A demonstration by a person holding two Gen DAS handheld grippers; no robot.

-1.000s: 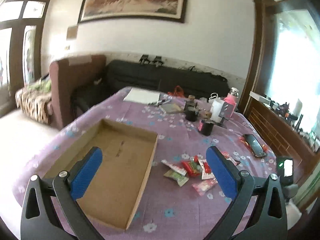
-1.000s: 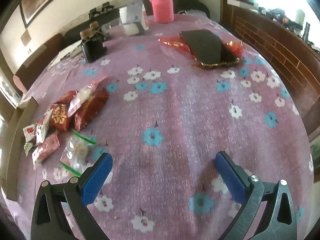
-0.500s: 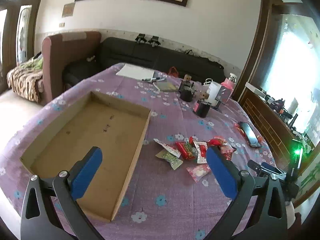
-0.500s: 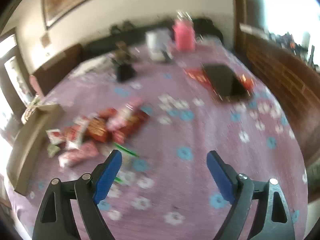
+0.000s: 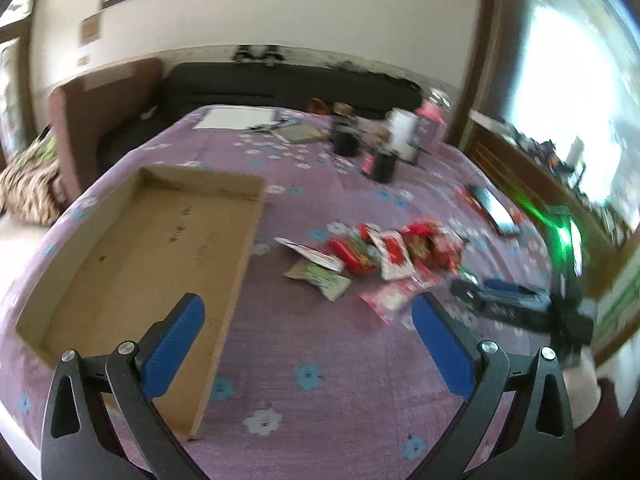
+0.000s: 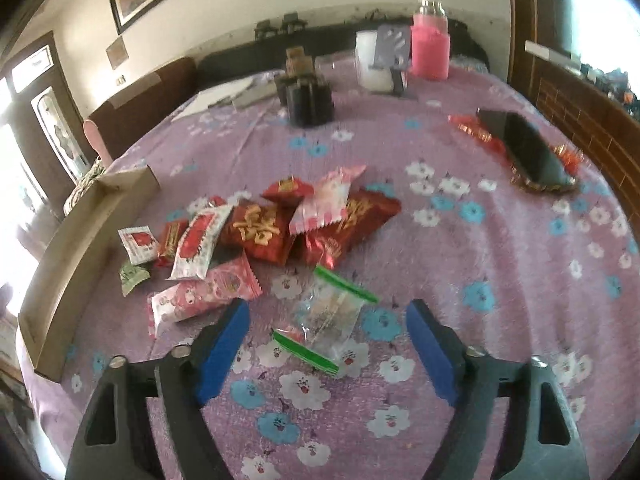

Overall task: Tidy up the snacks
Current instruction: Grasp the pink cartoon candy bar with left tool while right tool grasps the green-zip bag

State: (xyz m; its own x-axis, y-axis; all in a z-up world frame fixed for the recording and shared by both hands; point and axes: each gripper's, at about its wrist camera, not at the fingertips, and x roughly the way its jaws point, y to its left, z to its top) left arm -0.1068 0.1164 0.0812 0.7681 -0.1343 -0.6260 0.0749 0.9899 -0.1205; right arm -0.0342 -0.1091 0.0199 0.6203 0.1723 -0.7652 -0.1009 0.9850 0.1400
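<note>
A pile of snack packets (image 6: 276, 228) in red, pink and white wrappers lies on the purple flowered tablecloth; the left wrist view shows the same pile (image 5: 384, 252). A clear packet with green ends (image 6: 326, 320) lies just ahead of my right gripper (image 6: 328, 340), whose jaws are closing with the packet between the blue pads and untouched. A shallow cardboard tray (image 5: 132, 256) sits left of the pile, and its wall (image 6: 76, 240) shows at the left of the right wrist view. My left gripper (image 5: 308, 340) hangs open over the cloth by the tray's near corner. The right gripper (image 5: 504, 304) shows blurred in the left wrist view.
A black phone (image 6: 524, 152) lies on a red wrapper at the right. Dark boxes (image 6: 308, 96), a white cup (image 6: 374, 60) and a pink bottle (image 6: 430, 46) stand at the table's far end. Papers (image 5: 236, 118) lie far left. A sofa runs behind the table.
My right gripper swung left toward the snack pile and its jaws narrowed around the clear packet. My left gripper dropped and tilted down, bringing the tray and pile closer.
</note>
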